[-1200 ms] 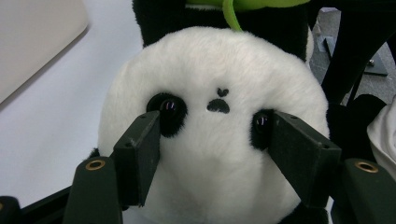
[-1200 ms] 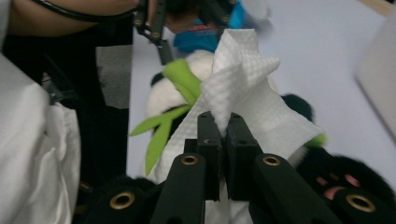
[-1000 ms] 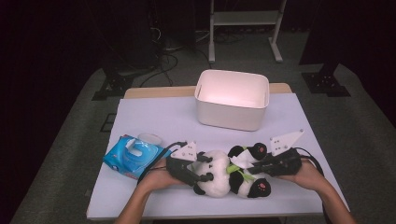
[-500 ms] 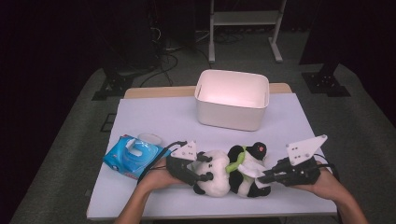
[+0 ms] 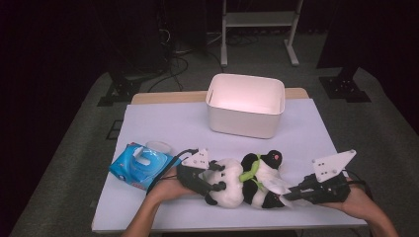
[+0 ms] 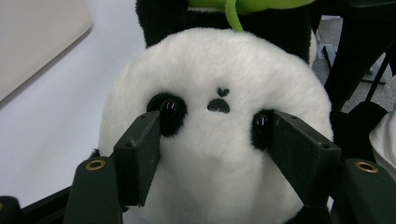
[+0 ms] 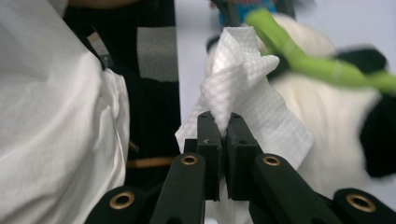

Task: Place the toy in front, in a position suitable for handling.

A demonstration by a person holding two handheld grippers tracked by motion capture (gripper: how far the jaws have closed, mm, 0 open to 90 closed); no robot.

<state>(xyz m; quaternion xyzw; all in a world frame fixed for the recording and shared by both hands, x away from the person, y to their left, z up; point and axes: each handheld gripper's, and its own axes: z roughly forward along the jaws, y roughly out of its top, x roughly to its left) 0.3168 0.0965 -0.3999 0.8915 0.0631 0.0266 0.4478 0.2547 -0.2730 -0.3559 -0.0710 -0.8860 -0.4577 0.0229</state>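
Plush panda [image 5: 247,185]: lies on its side at front-centre of the worktop [image 5: 173,123], white head toward the person's left, black-and-white body toward the right, green band [image 5: 249,170] round the neck. L claw [image 5: 213,183]: clamped on the panda's head; in the left gripper view the two black pads [image 6: 140,158] press into the white fur [image 6: 219,154] at either side of the face, beside the eyes, jaws part-spread by the width of the head. R claw [image 5: 289,195]: pressed together, pinching a white tissue [image 5: 276,186]; in the right gripper view the crumpled, embossed sheet [image 7: 238,93] rises from between the closed jaws, w/ the panda's body [image 7: 336,116] and green band [image 7: 303,51] just behind it, blurred. From the high view the tissue lies against the rear end of the panda; whether it touches the fur, cannot tell. Both hands rest at the front edge of the worktop, L hand [image 5: 165,187] behind its gripper, R hand [image 5: 358,202] likewise. Blue wipes pack [image 5: 141,165]: on the worktop just left of the L claw, lid flap open. White bin [image 5: 246,104]: at the far edge of the worktop, centre, upright, well apart from the panda. Worktop cover: pale lilac-white sheet.
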